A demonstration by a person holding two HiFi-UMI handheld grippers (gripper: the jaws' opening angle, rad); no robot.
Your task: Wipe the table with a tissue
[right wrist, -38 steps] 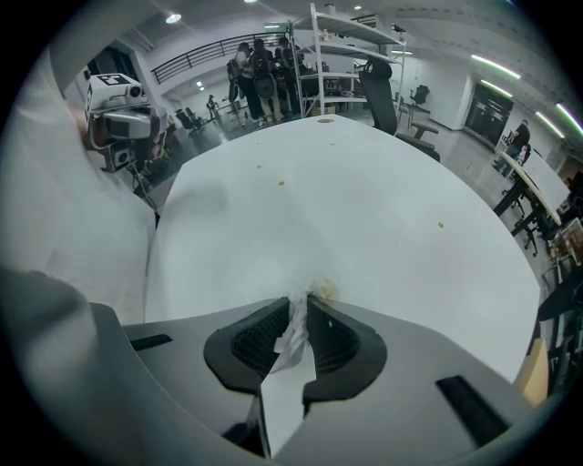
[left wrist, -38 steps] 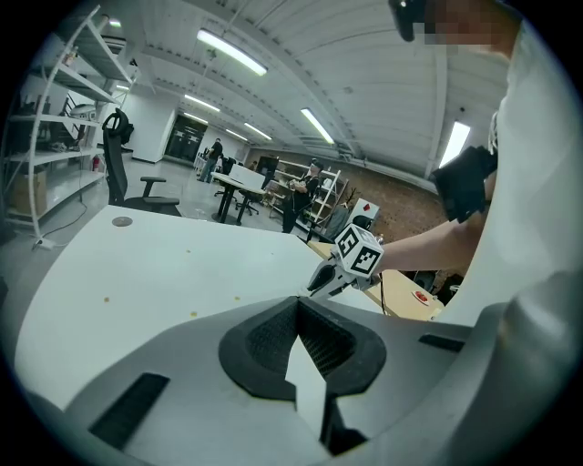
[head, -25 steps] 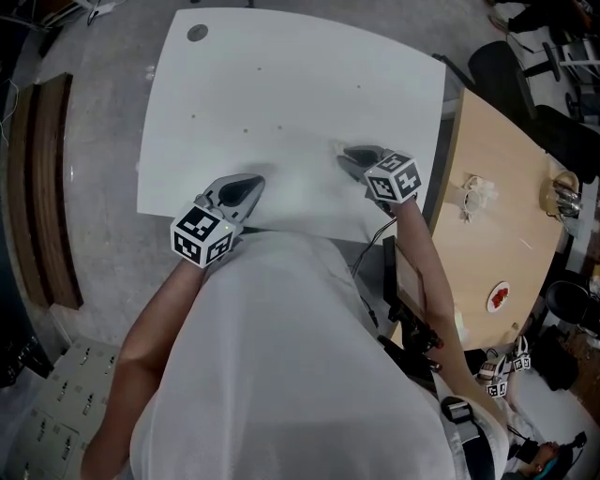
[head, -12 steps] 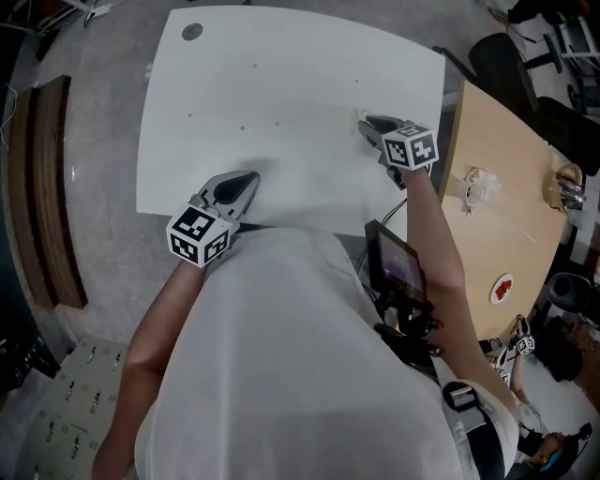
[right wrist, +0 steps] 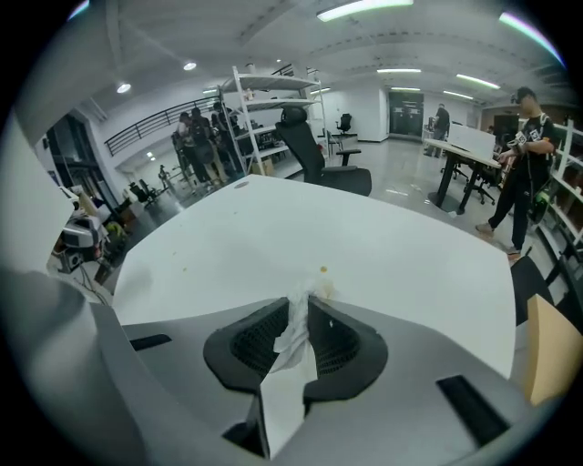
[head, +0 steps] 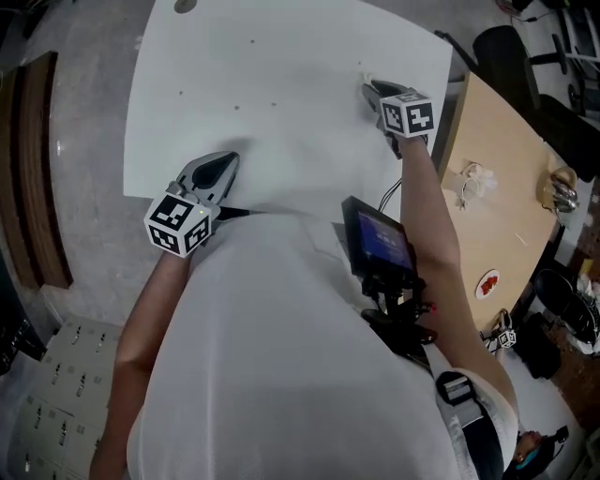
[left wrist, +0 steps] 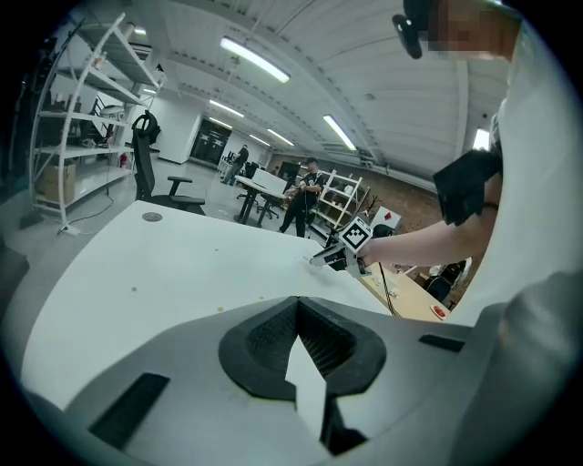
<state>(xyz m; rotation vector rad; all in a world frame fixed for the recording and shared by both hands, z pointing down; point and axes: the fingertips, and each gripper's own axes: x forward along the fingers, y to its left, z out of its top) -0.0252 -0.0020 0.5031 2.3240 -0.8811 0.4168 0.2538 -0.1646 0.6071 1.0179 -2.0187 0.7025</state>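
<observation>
Your right tongs (right wrist: 301, 305) are closed on the tissue (right wrist: 293, 339). The white sheet is pinched between the 2 ribbed pads, with a crumpled end poking out past the tips and the rest trailing back through the gap behind them. The crumpled end sits low against the white counter (head: 281, 56). 1 small yellowish spot (right wrist: 323, 269) lies on the surface just beyond it.

In the head view these tongs reach out on your extended arm to the far right part of the counter, close to its right edge. The marker cube (head: 409, 114) sits just behind the jaws.

Your left tongs (left wrist: 297, 308) are closed with nothing between them. The 2 tips meet, and only bare counter shows through the opening behind them. They hang over the near left part of the counter, close to its front edge and well apart from the right tongs. Their jaws point away from you across the surface.

A few small specks (head: 236, 107) dot the middle of the counter, and a round grey disc (head: 185, 6) sits at the far left corner.

A small screen (head: 380, 239) with a blue display hangs in front of your chest, below your right arm. To the right, beside the white counter, stands a pale wooden counter (head: 502, 225). It carries a crumpled white item (head: 472, 183) and a small red item (head: 487, 283).
</observation>
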